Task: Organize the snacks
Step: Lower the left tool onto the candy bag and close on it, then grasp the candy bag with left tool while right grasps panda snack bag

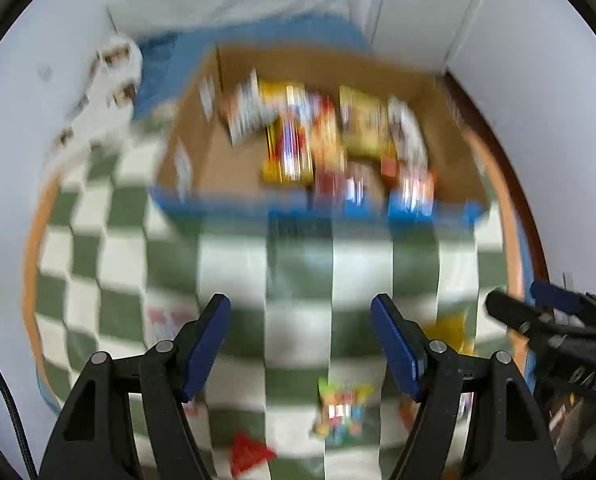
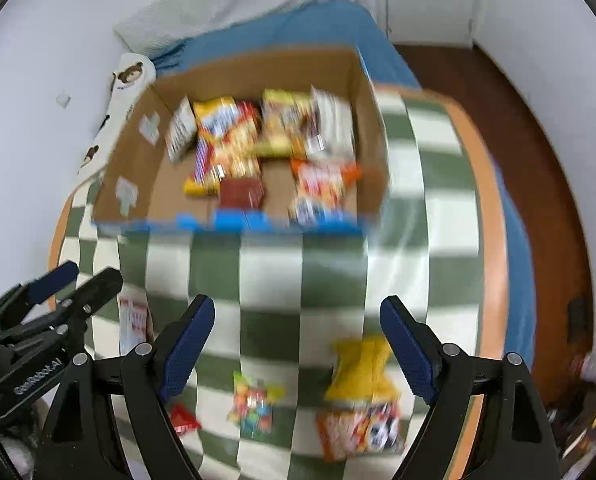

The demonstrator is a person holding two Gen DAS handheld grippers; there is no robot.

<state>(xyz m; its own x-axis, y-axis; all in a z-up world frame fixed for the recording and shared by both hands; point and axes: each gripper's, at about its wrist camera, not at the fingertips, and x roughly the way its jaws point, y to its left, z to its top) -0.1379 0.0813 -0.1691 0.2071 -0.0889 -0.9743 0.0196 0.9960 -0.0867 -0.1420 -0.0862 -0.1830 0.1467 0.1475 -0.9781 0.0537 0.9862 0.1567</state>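
Note:
An open cardboard box [image 1: 214,160] [image 2: 362,80] on the green-checked cloth holds several snack packs [image 1: 322,132] [image 2: 258,136]. My left gripper [image 1: 300,312] is open and empty above the cloth, in front of the box. My right gripper [image 2: 298,314] is open and empty too. Loose on the cloth near me lie a colourful candy bag [image 1: 340,412] [image 2: 254,400], a small red pack [image 1: 250,454] [image 2: 184,418], a yellow bag [image 2: 360,368], an orange pack [image 2: 362,428] and a white-and-red pack [image 2: 134,320]. Both views are motion-blurred.
The checked cloth [image 2: 438,208] covers a bed with a blue sheet [image 2: 298,32] and a white pillow [image 2: 226,4]. A bear-print cushion [image 2: 128,76] lies left of the box. Wooden floor [image 2: 518,128] and white walls are to the right.

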